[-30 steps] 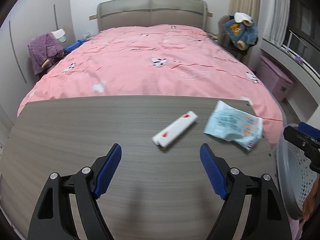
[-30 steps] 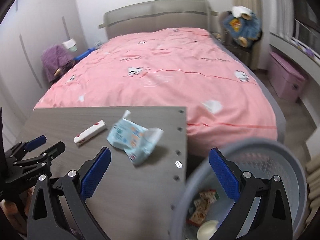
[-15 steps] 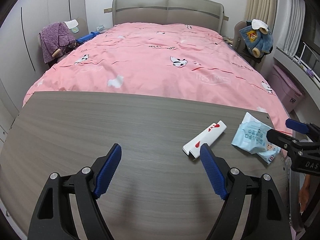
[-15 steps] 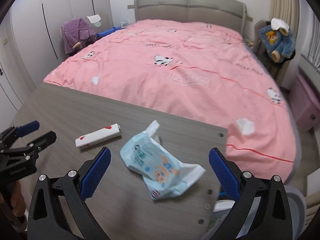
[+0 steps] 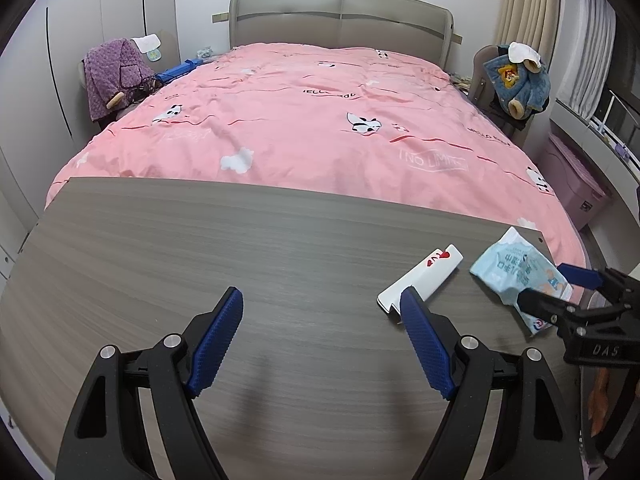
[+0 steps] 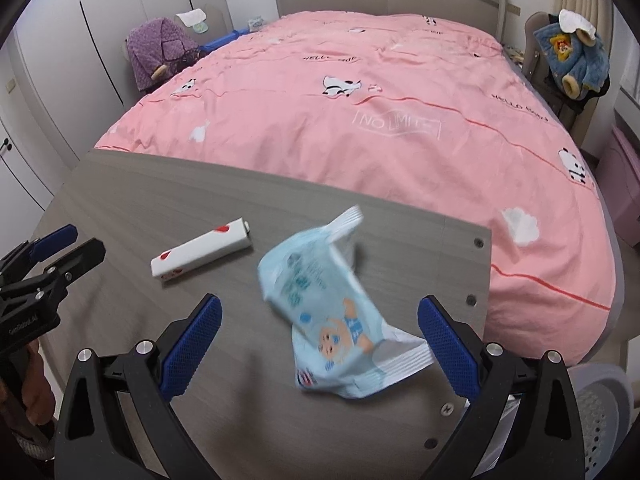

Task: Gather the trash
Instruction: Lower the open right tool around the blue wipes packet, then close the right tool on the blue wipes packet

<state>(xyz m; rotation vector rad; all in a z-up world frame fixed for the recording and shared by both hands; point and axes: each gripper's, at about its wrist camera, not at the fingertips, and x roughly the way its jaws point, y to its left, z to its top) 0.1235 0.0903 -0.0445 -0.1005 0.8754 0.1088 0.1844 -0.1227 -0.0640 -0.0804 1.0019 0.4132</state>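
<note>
A light blue wrapper pack (image 6: 336,312) lies crumpled near the right end of the grey table (image 6: 132,200). My right gripper (image 6: 320,308) hovers over it, open, with the pack between its blue pads and neither pad touching it. Left of the pack lies a slim white box with red hearts (image 6: 202,254). In the left wrist view the white box (image 5: 424,276) sits just beyond the right fingertip of my left gripper (image 5: 320,300), which is open and holds nothing. The right gripper (image 5: 544,286) shows there over the blue pack (image 5: 508,268).
A grey perforated basket (image 6: 600,408) stands below the table's right end. Beyond the far edge of the table is a bed with a pink cover (image 5: 320,120). A pink storage box (image 5: 576,184) and a chair with blue clothing (image 5: 516,80) stand to the right.
My right gripper has swung left from above the basket to over the table and now straddles the blue pack. The left gripper's view has shifted left, leaving the white box by its right finger.
</note>
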